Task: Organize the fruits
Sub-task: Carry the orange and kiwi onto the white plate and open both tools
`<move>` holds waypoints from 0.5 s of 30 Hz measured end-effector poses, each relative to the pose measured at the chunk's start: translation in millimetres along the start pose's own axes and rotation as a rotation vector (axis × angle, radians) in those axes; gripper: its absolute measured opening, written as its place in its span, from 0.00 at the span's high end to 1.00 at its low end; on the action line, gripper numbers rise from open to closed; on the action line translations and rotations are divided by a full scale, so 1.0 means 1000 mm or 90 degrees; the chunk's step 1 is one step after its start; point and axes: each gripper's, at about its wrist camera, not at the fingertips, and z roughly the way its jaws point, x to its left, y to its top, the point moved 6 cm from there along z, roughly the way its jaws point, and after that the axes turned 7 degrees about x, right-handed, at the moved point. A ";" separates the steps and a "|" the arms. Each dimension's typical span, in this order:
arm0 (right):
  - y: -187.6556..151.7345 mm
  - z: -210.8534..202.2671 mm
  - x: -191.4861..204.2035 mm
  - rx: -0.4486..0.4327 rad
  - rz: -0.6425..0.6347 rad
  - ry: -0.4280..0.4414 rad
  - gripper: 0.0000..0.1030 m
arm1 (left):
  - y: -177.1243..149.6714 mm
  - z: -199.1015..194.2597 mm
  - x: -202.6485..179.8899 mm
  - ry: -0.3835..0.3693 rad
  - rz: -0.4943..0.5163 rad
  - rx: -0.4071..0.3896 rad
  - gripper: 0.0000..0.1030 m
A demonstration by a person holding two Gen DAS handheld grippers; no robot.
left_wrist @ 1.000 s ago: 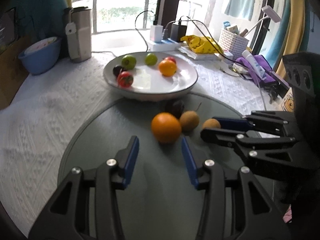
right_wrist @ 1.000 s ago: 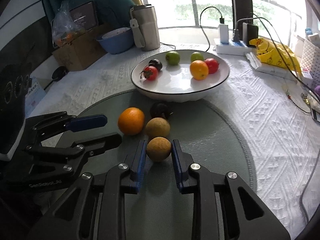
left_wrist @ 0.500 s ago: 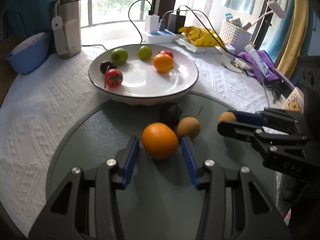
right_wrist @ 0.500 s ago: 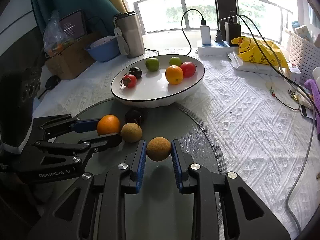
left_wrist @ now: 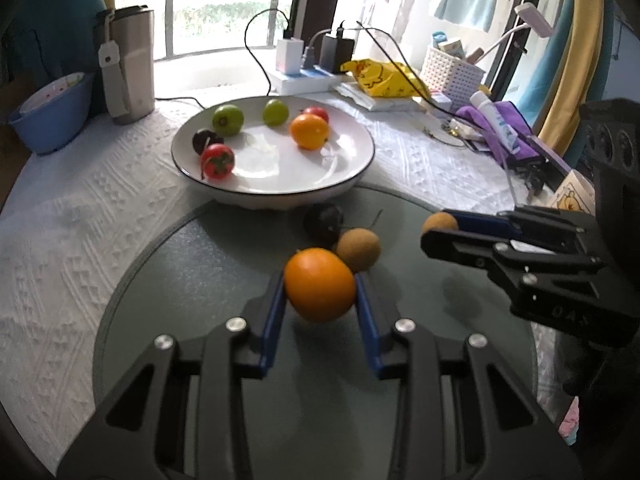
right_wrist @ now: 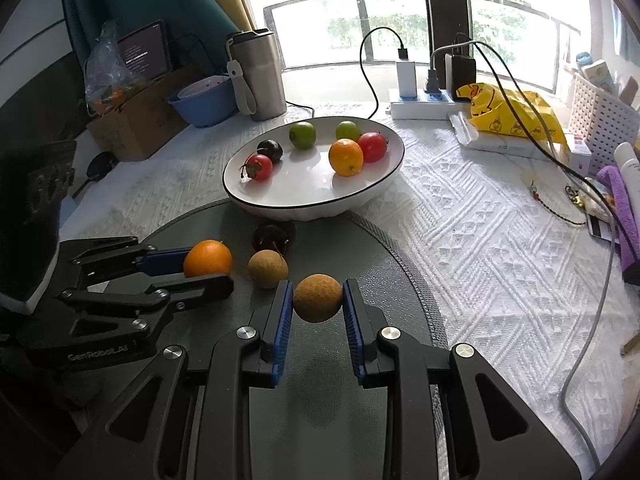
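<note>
Between my left gripper's [left_wrist: 320,292] blue pads sits a bright orange fruit [left_wrist: 319,284]; between my right gripper's [right_wrist: 317,300] blue pads, a dull tan one [right_wrist: 318,298]. Ahead of both jaws I see a white, dark-rimmed plate [right_wrist: 308,196] on white embossed cloth [right_wrist: 480,232], and beneath them a grey-green mat [left_wrist: 200,280].

free: bare grey mat [right_wrist: 400,280] right of the loose fruit | blocked: brown fruit [left_wrist: 358,249] and dark fruit [left_wrist: 323,222] between grippers and white bowl [left_wrist: 352,184] | bowl centre bare, fruits ring its far half
</note>
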 end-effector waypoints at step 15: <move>0.015 -0.020 0.020 -0.021 -0.026 -0.031 0.74 | 0.004 -0.039 0.003 0.011 0.023 -0.064 0.66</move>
